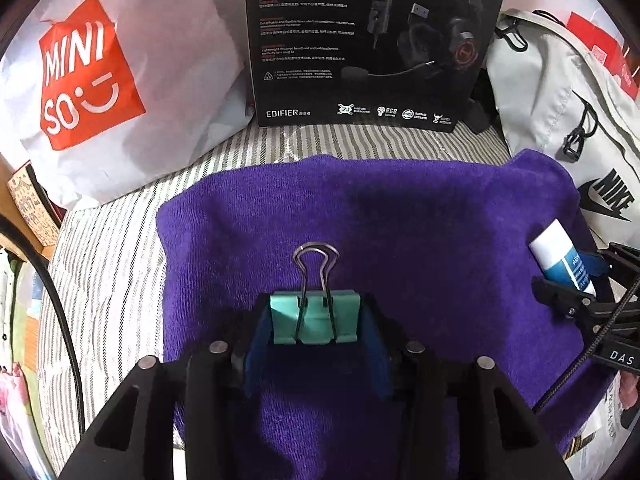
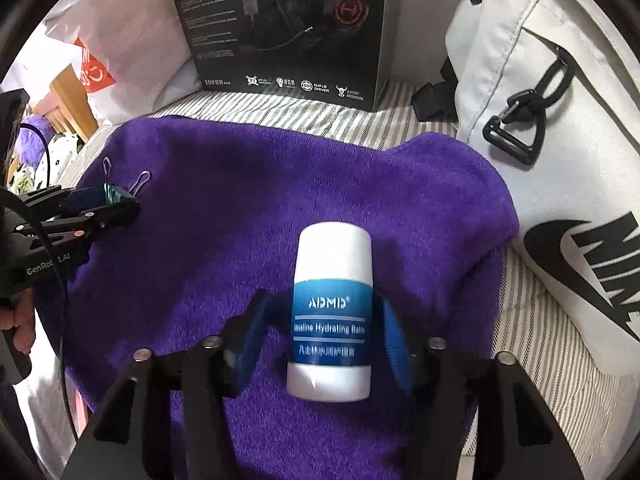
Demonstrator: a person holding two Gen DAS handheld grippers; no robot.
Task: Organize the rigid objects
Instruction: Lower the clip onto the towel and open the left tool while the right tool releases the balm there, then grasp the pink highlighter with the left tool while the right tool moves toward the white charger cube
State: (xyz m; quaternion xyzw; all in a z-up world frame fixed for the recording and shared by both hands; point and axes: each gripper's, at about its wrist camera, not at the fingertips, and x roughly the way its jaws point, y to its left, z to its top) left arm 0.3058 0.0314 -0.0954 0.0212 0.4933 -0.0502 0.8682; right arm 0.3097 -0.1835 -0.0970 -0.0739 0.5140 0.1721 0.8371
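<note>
**Clip and balm tube between loosened fingers on the purple towel**

The left gripper (image 1: 316,336) has its blue-padded fingers (image 1: 258,344) either side of a mint-green metal binder clip (image 1: 314,318). The pads sit right at the clip's short ends; whether they press on it I cannot tell. The clip lies on the towel, its wire handles pointing away from the fingers. It should be light, stiff and springy, with smooth painted faces that may slip; the flat body, taken across its width, is the best hold, not the thin wire loops.

The right gripper (image 2: 324,344) stands partly open around a white plastic tube with a blue label (image 2: 330,312), a hydrating balm. A clear gap shows at each pad, so nothing is held. The tube lies lengthwise between the fingers, cap end away from them. It looks light, rigid, round and smooth, so it could roll; the labelled middle is the place to grip.

Both things rest on a purple terry towel (image 2: 240,184) spread over a grey-striped bed sheet (image 1: 108,248). Behind stand a black headset box (image 1: 368,40), a white shopping bag (image 1: 100,80) and a white backpack (image 2: 560,140).
</note>
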